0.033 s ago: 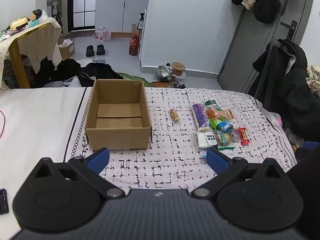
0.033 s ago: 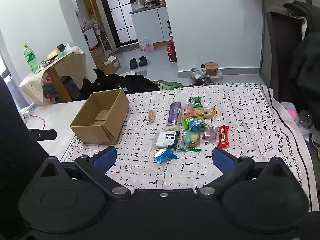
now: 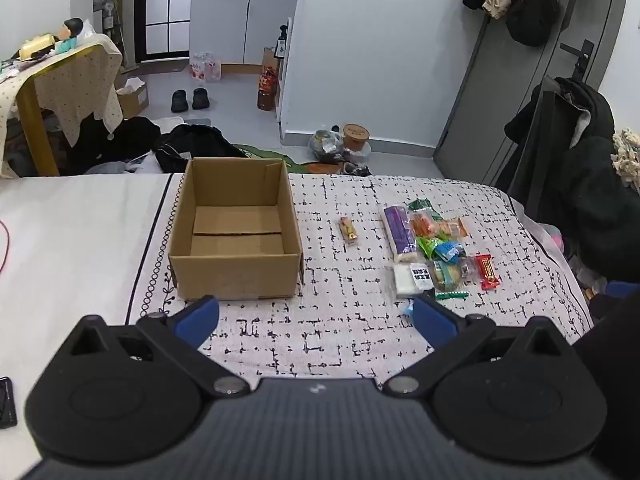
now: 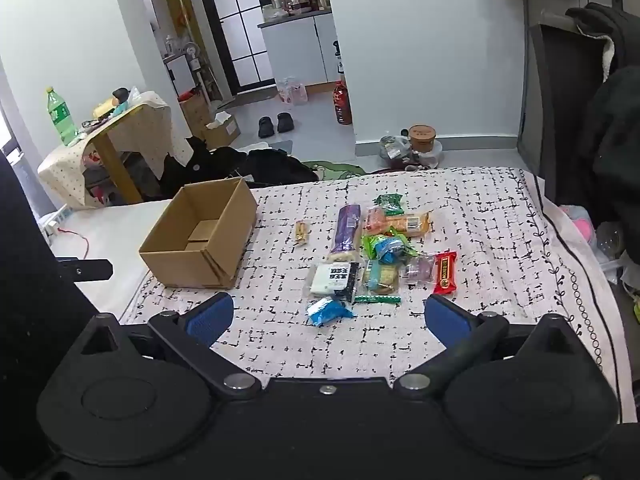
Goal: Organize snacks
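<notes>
An empty open cardboard box (image 3: pixel 236 276) sits on the patterned bed cover (image 3: pixel 340 340), ahead and left of my left gripper (image 3: pixel 316 312). To its right lies a small yellow bar (image 3: pixel 349 231), then a cluster of snack packs: a purple pack (image 3: pixel 398 232), a white pack (image 3: pixel 412 278), a red bar (image 3: pixel 487 271) and several green, orange and blue ones. My right gripper (image 4: pixel 327 314) hovers near a blue packet (image 4: pixel 328 311), with the purple pack (image 4: pixel 347 232), red bar (image 4: pixel 445 272) and box (image 4: pixel 188 268) beyond. Both grippers are open and hold nothing.
A dark phone (image 3: pixel 6 400) and a red cable (image 3: pixel 4 248) lie at the left edge. A chair draped with black coats (image 3: pixel 580 184) stands by the right side. Past the far edge are clothes on the floor (image 3: pixel 192 148) and a cloth-covered table (image 3: pixel 72 80).
</notes>
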Motion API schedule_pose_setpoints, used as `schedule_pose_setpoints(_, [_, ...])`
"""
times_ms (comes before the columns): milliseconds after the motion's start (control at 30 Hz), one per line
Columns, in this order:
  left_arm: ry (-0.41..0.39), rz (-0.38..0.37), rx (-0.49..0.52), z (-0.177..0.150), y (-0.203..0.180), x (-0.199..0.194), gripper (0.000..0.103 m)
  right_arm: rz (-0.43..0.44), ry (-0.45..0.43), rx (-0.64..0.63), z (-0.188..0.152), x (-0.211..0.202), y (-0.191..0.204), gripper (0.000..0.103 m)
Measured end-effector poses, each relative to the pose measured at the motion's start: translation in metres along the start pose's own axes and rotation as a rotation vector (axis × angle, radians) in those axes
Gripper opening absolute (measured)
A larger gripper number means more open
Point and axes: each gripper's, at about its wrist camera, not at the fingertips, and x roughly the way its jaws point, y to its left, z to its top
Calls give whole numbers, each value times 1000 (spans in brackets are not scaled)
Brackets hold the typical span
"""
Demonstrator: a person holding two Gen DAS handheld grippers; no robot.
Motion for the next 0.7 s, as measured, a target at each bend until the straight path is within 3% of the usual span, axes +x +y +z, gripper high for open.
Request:
schedule_pose_setpoints(300, [-26, 21, 24, -12, -1, -17, 103, 18, 11, 41, -1, 5, -2, 103])
schedule_pose_setpoints(367, [24, -13, 5, -4, 2, -1, 103, 14, 20, 13, 5, 10, -5, 103])
schedule_pose_setpoints(700, [21, -33, 17, -6, 10, -5, 103, -5, 7, 4, -1, 6, 1, 103])
